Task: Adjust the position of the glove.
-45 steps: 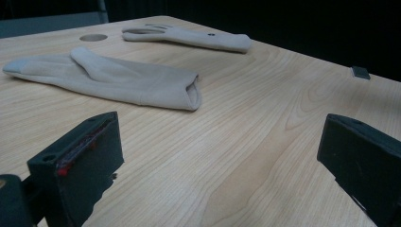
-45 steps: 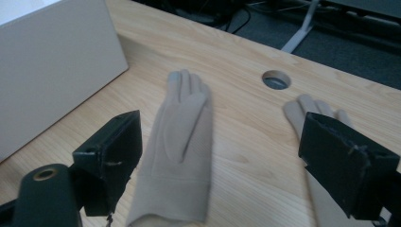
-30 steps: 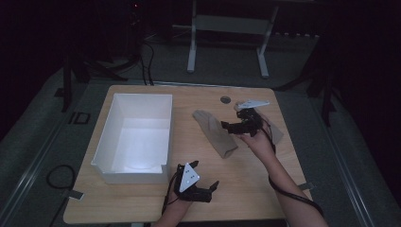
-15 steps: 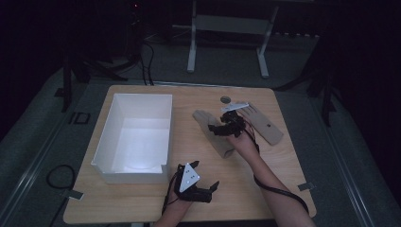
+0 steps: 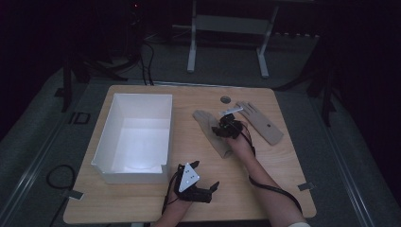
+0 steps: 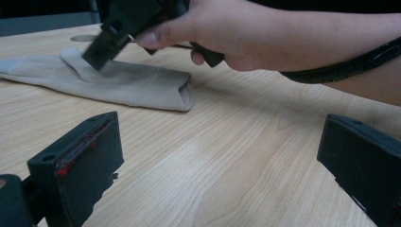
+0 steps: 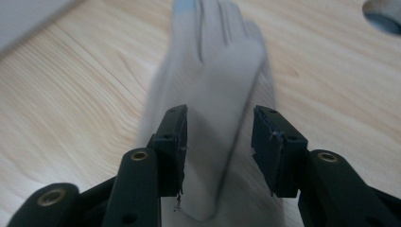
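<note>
Hovering over the near glove (image 5: pixel 211 130) mid-tabletop (image 5: pixel 265 189), the right gripper (image 7: pixel 217 142) had its fingers parted astride it, while the left gripper (image 5: pixel 196 187) rested released by the near edge.

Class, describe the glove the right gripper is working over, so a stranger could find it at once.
Start at the large white open box on the wooden table. Just to its right lies a beige fabric glove, beneath the right gripper. The other beige glove lies farther right, with nothing over it.

Metal stand (image 5: pixel 228 33) behind the table (image 5: pixel 265 189)
</note>
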`<state>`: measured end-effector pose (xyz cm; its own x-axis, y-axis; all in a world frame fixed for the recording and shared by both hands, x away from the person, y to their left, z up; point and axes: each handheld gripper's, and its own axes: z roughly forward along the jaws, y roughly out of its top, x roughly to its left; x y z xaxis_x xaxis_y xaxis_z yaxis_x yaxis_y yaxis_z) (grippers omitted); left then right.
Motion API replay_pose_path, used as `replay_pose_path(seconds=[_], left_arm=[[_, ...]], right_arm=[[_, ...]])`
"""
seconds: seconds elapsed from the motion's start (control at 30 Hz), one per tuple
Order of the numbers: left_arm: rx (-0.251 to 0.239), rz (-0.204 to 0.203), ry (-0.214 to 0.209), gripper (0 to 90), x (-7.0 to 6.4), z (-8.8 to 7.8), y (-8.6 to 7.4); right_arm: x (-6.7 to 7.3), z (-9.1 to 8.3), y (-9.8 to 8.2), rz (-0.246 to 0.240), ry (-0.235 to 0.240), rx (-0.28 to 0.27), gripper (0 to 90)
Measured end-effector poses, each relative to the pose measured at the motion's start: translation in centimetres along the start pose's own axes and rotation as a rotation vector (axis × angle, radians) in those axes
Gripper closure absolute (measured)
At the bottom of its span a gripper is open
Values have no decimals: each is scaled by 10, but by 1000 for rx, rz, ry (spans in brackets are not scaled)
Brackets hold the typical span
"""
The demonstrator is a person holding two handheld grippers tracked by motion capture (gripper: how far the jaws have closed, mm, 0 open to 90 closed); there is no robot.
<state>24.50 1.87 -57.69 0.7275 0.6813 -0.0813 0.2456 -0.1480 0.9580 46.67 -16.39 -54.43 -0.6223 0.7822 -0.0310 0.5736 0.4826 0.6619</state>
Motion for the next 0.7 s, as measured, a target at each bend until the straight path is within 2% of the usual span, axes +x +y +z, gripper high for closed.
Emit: replay_pose_path(seconds=[0.1, 0.2, 0.23, 0.27, 0.37, 0.43, 0.5, 0.6, 0.67, 0.7], left_arm=[[1, 4, 2, 12, 0, 0, 0], [2, 4, 2, 12, 0, 0, 0], [1, 3, 2, 12, 0, 0, 0], [1, 2, 1, 12, 0, 0, 0], [0, -4, 0, 12, 0, 0, 0], [-1, -7, 1, 12, 0, 0, 0], [-2, -6, 2, 12, 1, 0, 0], [3, -7, 4, 12, 1, 0, 0], [3, -13, 5, 12, 1, 0, 0], [4, -13, 5, 12, 2, 0, 0]], right_arm=[[-2, 9, -6, -15, 4, 30, 602], [-1, 10, -8, -48, 6, 3, 702], [0, 10, -8, -42, 4, 3, 774], [1, 9, -7, -30, -1, 7, 806], [2, 7, -7, -4, -8, -6, 817], [3, -1, -4, 35, -7, -37, 821], [3, -21, 1, 85, -1, -90, 822], [2, -44, 4, 132, -9, -127, 822], [3, -49, 4, 144, -10, -135, 821], [5, -65, 3, 175, -28, -159, 821]])
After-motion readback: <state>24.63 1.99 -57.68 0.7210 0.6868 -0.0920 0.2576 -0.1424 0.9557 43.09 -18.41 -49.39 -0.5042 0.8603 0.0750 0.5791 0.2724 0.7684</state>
